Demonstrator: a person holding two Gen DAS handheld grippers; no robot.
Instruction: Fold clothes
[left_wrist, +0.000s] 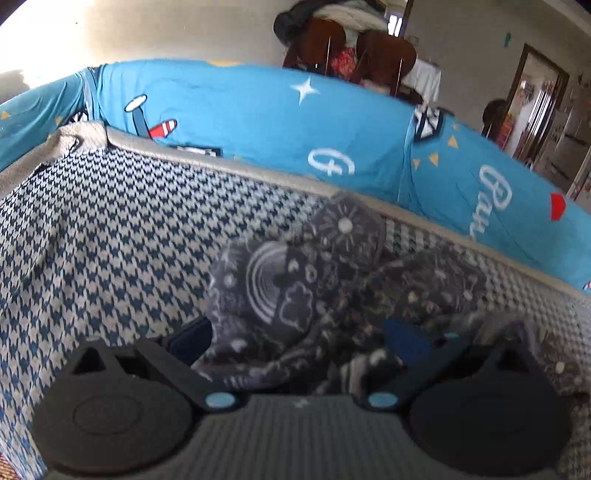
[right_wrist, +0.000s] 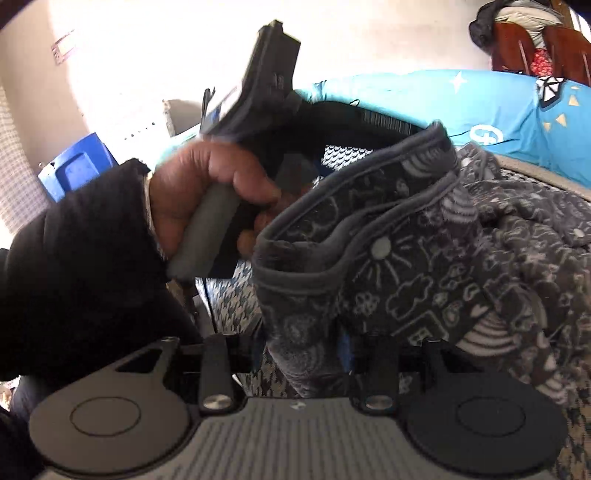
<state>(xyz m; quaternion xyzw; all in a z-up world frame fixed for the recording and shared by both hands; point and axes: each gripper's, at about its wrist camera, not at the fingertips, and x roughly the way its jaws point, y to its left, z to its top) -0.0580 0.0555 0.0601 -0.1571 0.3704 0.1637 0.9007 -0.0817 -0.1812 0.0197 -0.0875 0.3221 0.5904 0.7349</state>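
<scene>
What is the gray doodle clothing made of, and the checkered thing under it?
The doodle garment looks like soft, fuzzy fleece or flannel: matte, thick, floppy folds, with a stitched gray trim along its edge. That is a guess from its look. The checkered cover seems a woven, flat cloth with a blue and white houndstooth pattern; it wrinkles like thin fabric.

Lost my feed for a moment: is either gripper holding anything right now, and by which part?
The right gripper pinches the dark patterned garment just below its grey-trimmed hem. The left gripper has the same garment between its fingers; a grip cannot be told.
</scene>
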